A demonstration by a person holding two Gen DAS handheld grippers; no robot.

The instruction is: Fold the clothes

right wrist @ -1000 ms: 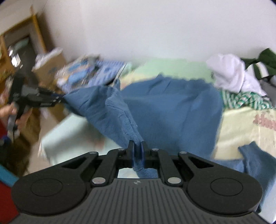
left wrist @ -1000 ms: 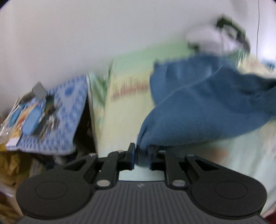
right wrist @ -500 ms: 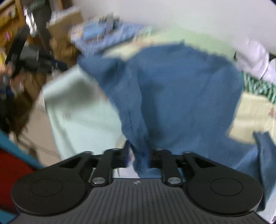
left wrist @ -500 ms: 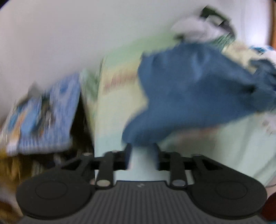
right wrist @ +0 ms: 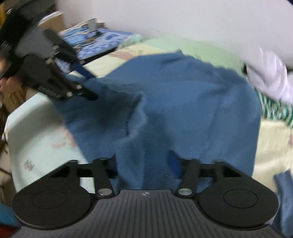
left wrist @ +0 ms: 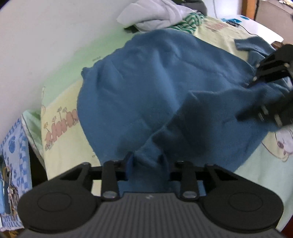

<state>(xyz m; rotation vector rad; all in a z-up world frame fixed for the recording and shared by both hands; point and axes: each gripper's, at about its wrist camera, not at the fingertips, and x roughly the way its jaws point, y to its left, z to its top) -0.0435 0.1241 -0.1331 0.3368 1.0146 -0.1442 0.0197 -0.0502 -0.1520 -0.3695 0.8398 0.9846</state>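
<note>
Left wrist view: left gripper [left wrist: 147, 162] closing, blue sweater [left wrist: 164, 87] bunched between its jaws, spread over the pastel bedsheet [left wrist: 64, 146]. Right wrist view: right gripper [right wrist: 144, 163] closing too, sweater fold between its fingers.

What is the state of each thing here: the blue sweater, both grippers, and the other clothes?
Blue sweater: spread on the bed, rumpled, not yet folded.
Left gripper: jaws closing, sweater cloth between them.
Right gripper: jaws closing, sweater cloth between them.
White garment: crumpled in a heap by the wall.
Striped garment: bunched under the white one.
Bedsheet: lying flat under the sweater.
</note>
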